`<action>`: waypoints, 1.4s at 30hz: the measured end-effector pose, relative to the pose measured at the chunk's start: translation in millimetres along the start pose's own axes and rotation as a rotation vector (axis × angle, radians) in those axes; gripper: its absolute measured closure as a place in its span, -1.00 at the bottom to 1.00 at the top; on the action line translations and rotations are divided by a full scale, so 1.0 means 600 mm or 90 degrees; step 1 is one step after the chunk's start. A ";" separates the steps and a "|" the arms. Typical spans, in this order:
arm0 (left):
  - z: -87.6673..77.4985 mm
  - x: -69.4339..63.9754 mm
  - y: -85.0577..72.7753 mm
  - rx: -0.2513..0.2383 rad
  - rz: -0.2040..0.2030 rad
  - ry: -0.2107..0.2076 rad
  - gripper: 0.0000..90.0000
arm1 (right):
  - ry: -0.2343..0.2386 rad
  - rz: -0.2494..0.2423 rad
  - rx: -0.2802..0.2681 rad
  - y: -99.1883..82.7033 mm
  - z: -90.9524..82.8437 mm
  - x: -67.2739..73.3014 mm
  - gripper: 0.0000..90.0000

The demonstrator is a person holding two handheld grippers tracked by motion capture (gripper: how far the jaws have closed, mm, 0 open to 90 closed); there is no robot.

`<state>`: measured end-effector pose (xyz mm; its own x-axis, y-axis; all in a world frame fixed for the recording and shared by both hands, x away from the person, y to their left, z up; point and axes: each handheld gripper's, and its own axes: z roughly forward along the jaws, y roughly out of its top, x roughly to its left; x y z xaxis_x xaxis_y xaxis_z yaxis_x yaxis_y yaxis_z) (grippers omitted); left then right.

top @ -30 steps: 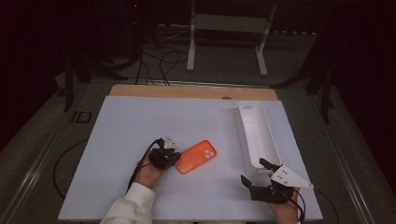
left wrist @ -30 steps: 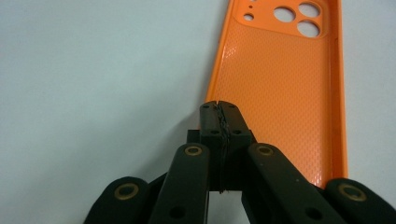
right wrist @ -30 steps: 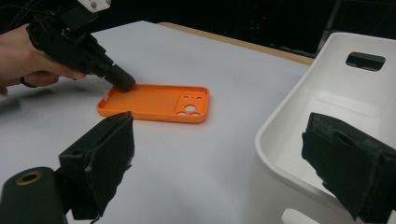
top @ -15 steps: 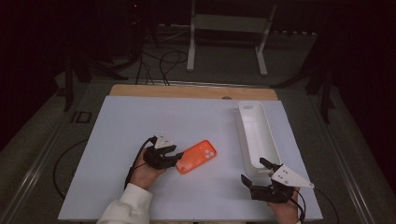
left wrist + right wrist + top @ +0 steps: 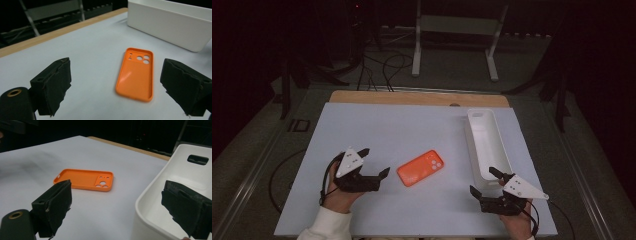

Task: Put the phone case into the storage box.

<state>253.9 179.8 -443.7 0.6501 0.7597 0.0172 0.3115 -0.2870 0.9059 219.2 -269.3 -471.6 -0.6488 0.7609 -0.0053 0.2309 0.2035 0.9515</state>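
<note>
High view: orange phone case (image 5: 421, 168) lying flat on the white counter (image 5: 377, 130), hollow side up, apart from both tools and near the long white bin (image 5: 486, 145) at the right. Left hand-held gripper (image 5: 374, 163) short of the case, jaws spread, having just been opening, nothing between them. Right hand-held gripper (image 5: 485, 181) at the bin's near end, jaws spread too and empty. Judged from this: case set down or released, not yet in the bin, so any placing there left to do.

Left gripper view: case (image 5: 136, 74) lying ahead between the two black pads, touched by neither; bin wall (image 5: 170, 23) beyond it.

Right gripper view: case (image 5: 85, 179) on the white sheet off to the left, bin rim (image 5: 155, 187) close under the right pad, bin empty as far as visible.

Surface: plain white sheet over a wooden top, its edge bare at the far side. Room: dark, cables on the floor, a white metal stand (image 5: 457, 30) behind
</note>
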 end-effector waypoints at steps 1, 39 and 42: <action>-0.010 0.003 -0.006 -0.003 -0.005 0.003 -0.79 | -0.002 0.000 -0.002 0.001 0.000 -0.001 -0.79; -0.092 0.042 -0.095 0.017 -0.030 0.053 -0.99 | -0.012 0.004 0.000 -0.010 0.007 -0.008 -0.80; -0.086 0.041 -0.085 0.030 -0.028 0.050 -0.99 | -0.016 0.006 -0.001 -0.009 0.006 -0.009 -0.80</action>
<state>218.1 243.0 -468.0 0.5797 0.8147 0.0131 0.3719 -0.2789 0.8854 224.2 -272.1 -477.6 -0.6284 0.7779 -0.0042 0.2351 0.1950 0.9522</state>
